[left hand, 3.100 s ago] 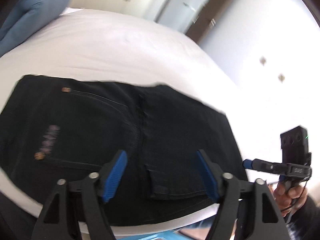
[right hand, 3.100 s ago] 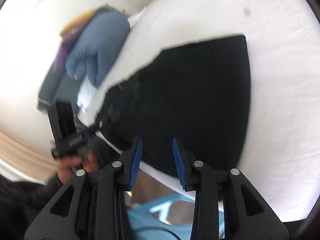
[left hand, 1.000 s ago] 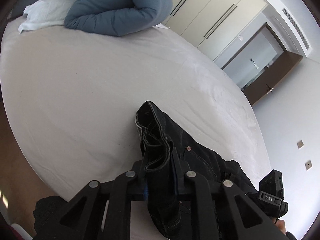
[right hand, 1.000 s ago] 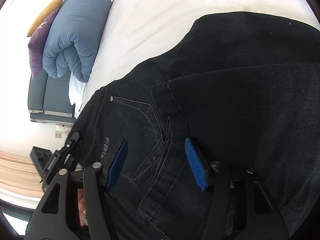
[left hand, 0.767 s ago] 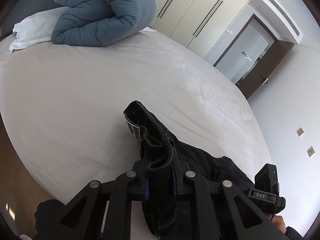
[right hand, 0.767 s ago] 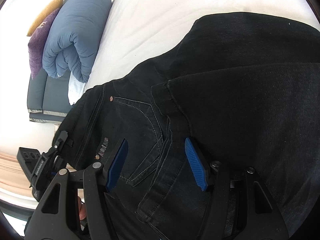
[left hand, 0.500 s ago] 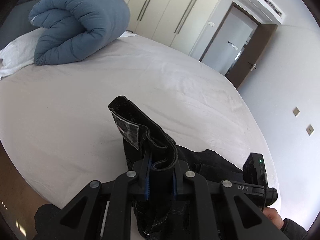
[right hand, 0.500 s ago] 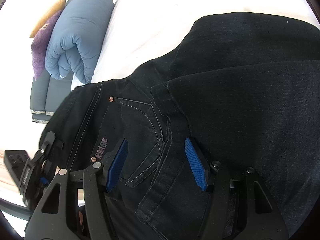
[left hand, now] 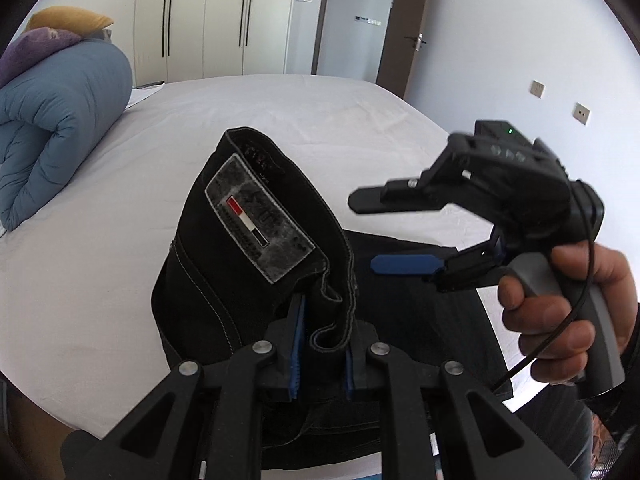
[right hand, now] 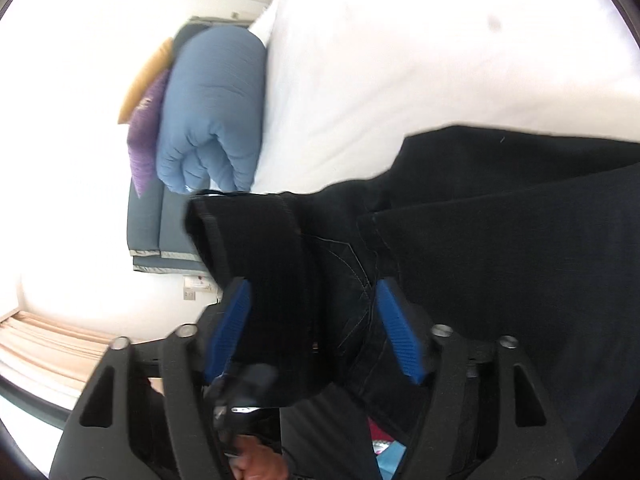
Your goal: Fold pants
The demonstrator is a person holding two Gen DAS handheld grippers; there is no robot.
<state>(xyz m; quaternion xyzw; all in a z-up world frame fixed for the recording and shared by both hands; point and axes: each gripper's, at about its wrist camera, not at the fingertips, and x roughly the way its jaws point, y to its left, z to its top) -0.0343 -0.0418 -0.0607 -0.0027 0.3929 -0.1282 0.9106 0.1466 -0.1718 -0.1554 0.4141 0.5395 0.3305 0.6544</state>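
Black denim pants (left hand: 248, 264) lie on the white bed (left hand: 280, 112). My left gripper (left hand: 322, 354) is shut on the pants' waistband and holds it lifted, the grey brand patch (left hand: 258, 226) facing me. My right gripper (left hand: 396, 236) shows in the left wrist view at the right, open, with blue pads, hovering just above the flat part of the pants. In the right wrist view my right gripper (right hand: 312, 332) is open, its jaws standing either side of the raised waistband (right hand: 256, 264); the rest of the pants (right hand: 500, 248) spreads to the right.
A rolled blue duvet (left hand: 52, 128) with purple and orange cushions (left hand: 44, 40) lies at the head of the bed, also in the right wrist view (right hand: 212, 112). White wardrobe doors (left hand: 224, 20) and a brown door frame (left hand: 412, 28) stand behind. The bed's near edge is just below the grippers.
My left gripper has raised the waistband higher and turned it, so the brand patch now faces me. My right gripper has lifted off the pants and come close beside the raised waistband.
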